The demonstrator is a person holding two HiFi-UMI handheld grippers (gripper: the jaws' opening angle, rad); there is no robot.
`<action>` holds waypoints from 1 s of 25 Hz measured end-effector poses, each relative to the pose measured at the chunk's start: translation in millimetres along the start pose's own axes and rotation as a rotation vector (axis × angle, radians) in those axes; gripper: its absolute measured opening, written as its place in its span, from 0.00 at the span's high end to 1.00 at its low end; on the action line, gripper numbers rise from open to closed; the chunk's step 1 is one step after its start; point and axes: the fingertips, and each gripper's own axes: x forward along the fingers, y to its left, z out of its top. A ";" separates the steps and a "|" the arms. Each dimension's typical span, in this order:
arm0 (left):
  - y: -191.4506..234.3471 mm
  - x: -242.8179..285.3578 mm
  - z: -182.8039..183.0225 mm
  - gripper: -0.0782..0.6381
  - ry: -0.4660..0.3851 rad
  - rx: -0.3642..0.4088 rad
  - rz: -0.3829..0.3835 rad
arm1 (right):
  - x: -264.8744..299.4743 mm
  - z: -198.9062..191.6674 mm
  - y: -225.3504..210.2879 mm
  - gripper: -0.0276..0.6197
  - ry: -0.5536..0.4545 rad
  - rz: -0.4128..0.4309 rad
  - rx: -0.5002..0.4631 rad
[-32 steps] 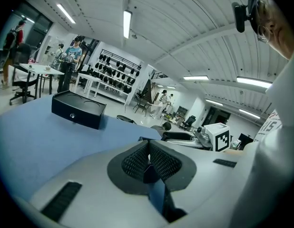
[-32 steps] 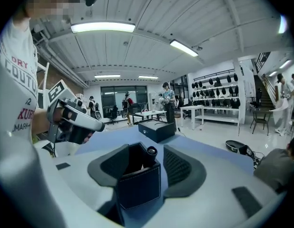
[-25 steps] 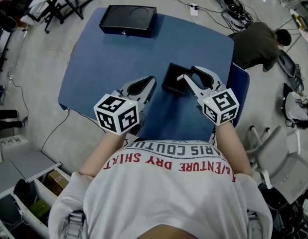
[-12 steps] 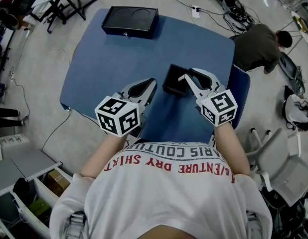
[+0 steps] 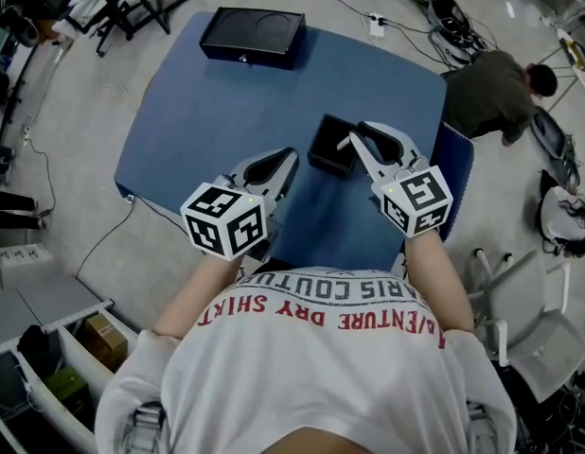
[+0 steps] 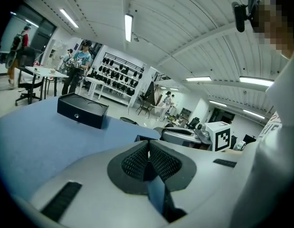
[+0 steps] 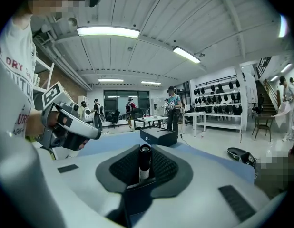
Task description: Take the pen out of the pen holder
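A black square pen holder [image 5: 328, 145] stands on the blue table [image 5: 226, 112], in front of both hands. My right gripper [image 5: 349, 138] reaches over the holder's right rim. In the right gripper view a pen [image 7: 144, 161] with a black cap and white barrel stands upright between the ribbed pads of the right gripper [image 7: 145, 165]. The jaws have just been closing and now press on the pen. My left gripper [image 5: 289, 156] hovers just left of the holder. In the left gripper view the left gripper [image 6: 148, 158] is shut with nothing in it.
A flat black box [image 5: 253, 36] sits at the table's far edge. A person [image 5: 491, 88] crouches on the floor past the table's right corner, among cables. A grey chair [image 5: 529, 320] stands at the right and storage bins [image 5: 75, 357] at the lower left.
The right gripper's jaws have drawn together round the pen at the holder's right rim. The left gripper has stayed where it was.
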 end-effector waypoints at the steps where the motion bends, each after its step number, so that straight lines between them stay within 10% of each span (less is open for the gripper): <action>1: -1.7 -1.7 0.2 0.85 -0.005 0.001 0.004 | -1.7 2.7 1.2 0.83 -0.009 0.003 -0.004; 25: -84.0 -51.8 5.6 0.85 -0.159 0.067 0.082 | -118.6 93.8 33.6 0.83 -0.238 0.092 -0.105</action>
